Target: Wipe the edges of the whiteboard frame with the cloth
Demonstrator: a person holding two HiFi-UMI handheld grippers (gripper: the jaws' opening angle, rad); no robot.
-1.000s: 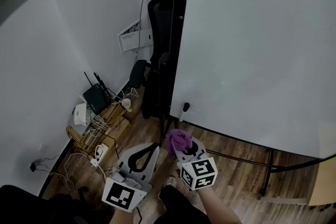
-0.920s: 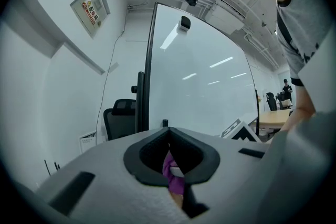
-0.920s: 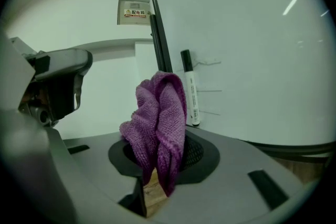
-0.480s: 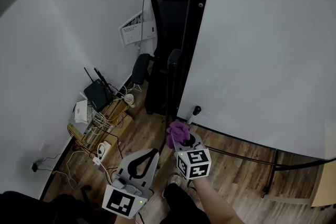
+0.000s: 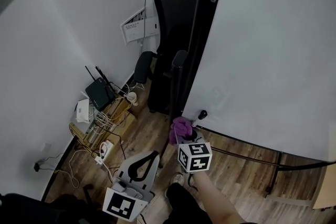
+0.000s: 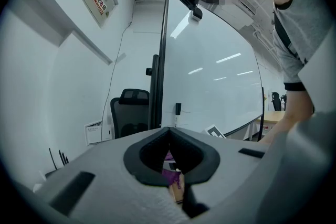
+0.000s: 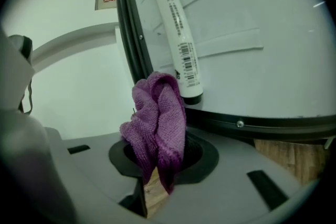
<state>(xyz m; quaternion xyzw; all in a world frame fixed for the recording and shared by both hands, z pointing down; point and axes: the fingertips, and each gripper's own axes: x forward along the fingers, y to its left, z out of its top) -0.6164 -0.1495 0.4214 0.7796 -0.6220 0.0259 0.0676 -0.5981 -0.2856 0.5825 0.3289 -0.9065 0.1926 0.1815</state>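
The whiteboard [image 5: 273, 50] fills the right of the head view, with its black frame [image 5: 206, 13] running down to a lower left corner. My right gripper [image 5: 184, 136] is shut on a purple cloth [image 5: 181, 126] just below that corner. In the right gripper view the cloth [image 7: 157, 120] bunches up out of the jaws, close to the frame's bottom edge [image 7: 262, 126] and left edge [image 7: 131, 44]. I cannot tell whether it touches. A marker pen [image 7: 173, 29] clings to the board right above. My left gripper [image 5: 154, 155] hangs lower left, shut and empty [image 6: 168, 131].
A black office chair [image 5: 173, 23] stands behind the board's left edge. On the wooden floor at the left sit a router [image 5: 97, 96], tangled cables and a power strip [image 5: 105, 149]. The board's stand bars [image 5: 278, 165] cross the floor at the right.
My right gripper has carried the cloth up and closer to the frame's lower left corner. The left gripper has stayed low, and my view has shifted left.
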